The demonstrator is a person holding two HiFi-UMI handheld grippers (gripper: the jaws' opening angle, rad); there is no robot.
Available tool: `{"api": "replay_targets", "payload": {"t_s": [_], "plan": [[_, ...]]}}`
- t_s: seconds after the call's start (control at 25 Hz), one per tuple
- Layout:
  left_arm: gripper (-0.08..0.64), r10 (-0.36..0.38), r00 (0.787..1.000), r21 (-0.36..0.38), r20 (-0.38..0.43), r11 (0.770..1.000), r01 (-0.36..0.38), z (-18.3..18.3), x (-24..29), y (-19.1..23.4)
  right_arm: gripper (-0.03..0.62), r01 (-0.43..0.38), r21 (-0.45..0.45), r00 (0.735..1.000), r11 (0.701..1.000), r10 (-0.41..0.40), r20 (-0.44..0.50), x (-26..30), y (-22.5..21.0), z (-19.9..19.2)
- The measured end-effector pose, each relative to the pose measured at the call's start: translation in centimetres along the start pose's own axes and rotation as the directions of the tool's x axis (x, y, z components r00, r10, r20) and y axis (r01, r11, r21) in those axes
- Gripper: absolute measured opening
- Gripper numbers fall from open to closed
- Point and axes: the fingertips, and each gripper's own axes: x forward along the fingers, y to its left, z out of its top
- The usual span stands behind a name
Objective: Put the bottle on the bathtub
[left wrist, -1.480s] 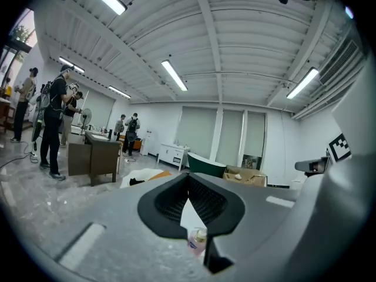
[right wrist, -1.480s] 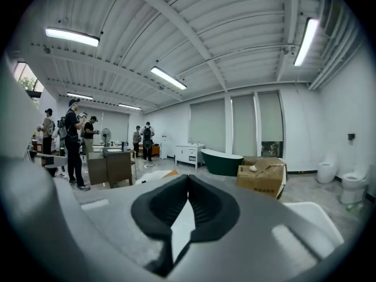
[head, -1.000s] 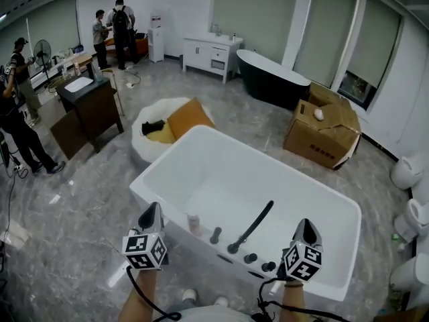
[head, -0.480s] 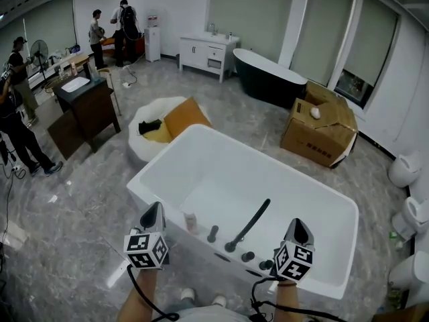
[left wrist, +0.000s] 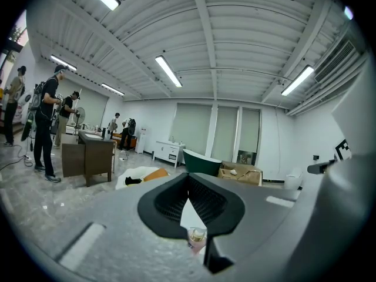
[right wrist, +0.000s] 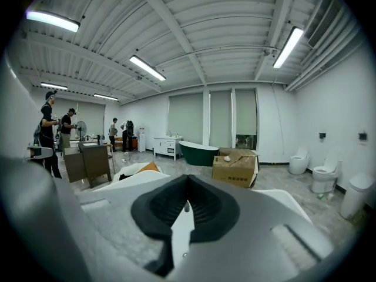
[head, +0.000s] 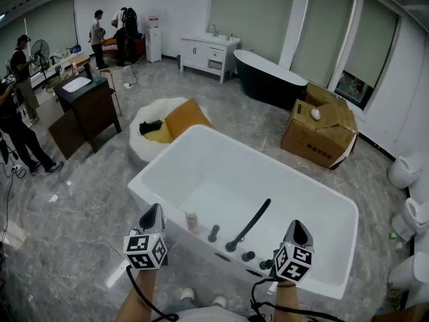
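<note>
Nearest, both grippers hover empty with jaws closed: left gripper (head: pixel 155 209), right gripper (head: pixel 299 223). Just ahead and right of the left one, the bottle (head: pixel 192 221) stands upright on the bathtub (head: pixel 221 186) rim (seemingly already placed). Drawing both straight back should avoid tipping it.

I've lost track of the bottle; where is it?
Head view: the bottle stands on the bathtub's near rim, left of the black knobs and just right of the left claw.
</note>
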Motion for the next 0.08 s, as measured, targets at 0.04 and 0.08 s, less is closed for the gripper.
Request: {"api": "replay_targets", "payload": {"t_s": [0.04,0.08], "plan": [[0.009,0.0,1.0,0.0,-0.001,1.0,0.0,0.01,-0.02,0.07,0.002,-0.001,0.001,1.0,1.0,0.001,-0.001,-0.02,0.07,0.0],[0.009,0.0,1.0,0.0,-0.002,1.0,0.0,0.03,-0.04,0.14,0.003,-0.002,0.002,1.0,1.0,0.002,-0.002,-0.03,0.15,0.01]]}}
